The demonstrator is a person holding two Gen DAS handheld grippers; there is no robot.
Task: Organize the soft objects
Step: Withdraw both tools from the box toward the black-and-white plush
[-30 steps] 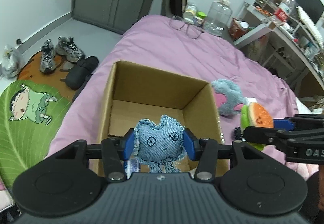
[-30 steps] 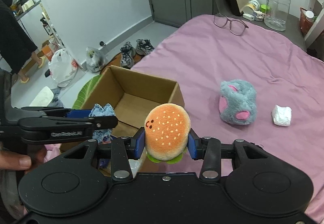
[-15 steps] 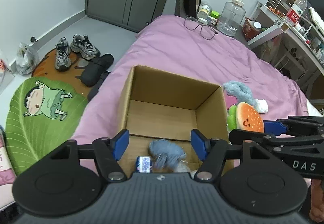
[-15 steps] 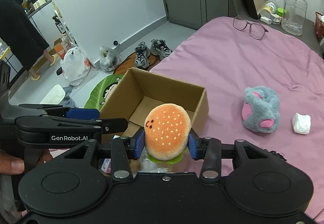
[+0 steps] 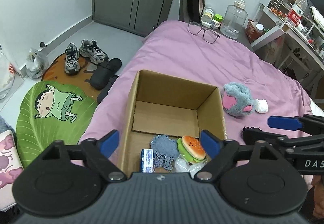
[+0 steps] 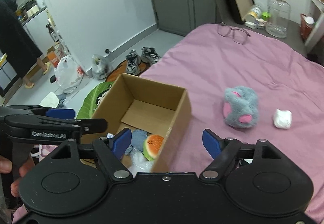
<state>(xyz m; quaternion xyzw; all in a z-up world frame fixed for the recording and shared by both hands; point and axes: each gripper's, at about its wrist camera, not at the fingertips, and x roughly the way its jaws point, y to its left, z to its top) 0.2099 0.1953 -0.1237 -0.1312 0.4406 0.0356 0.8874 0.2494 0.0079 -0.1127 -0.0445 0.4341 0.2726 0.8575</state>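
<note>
Left wrist view: left gripper (image 5: 160,142) jaws just opened wide, empty, over the cardboard box (image 5: 132,102). Box holds one denim plush (image 5: 163,146), one burger plush (image 5: 192,148). Right gripper (image 6: 167,141) also just opened, empty. On the bed: one grey plush (image 6: 241,109), one white wad (image 6: 282,118). Risk: a careless reach could nudge the box off the bed edge.

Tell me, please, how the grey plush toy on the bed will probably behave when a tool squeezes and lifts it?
The grey plush toy looks fluffy, so it probably squashes and springs back. It likely weighs little for its bulk. Its rounded shape may roll slightly on the pink bedcover if pushed.
</note>
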